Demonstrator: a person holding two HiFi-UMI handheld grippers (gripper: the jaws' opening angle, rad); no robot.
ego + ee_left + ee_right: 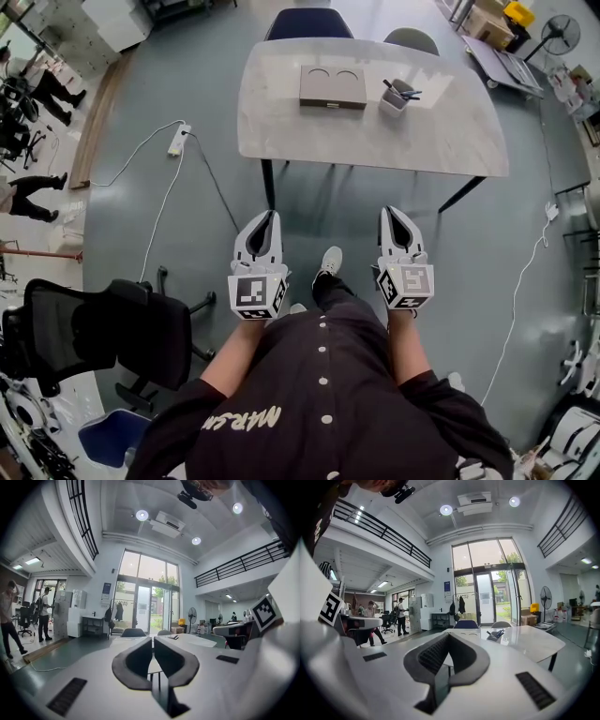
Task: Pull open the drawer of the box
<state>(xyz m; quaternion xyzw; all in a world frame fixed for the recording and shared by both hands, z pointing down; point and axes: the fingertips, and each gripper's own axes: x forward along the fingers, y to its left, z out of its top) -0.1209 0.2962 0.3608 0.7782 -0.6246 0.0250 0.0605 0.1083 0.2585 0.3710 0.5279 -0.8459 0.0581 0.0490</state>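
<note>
Table [450, 131] — box [332, 86] beyond right tool [394, 212]

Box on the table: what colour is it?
Tan brown. The flat tan box sits on the pale table; the head view shows it best.

Left gripper [153, 638] low in centre, dark jaws a thin slit apart with nothing between, pale table [197, 641] just beyond, dark chair [133, 632] behind it, tall glass doors [143, 606] at the back, standing fan [192, 616] to the right, person [44, 613] standing far left.
</note>
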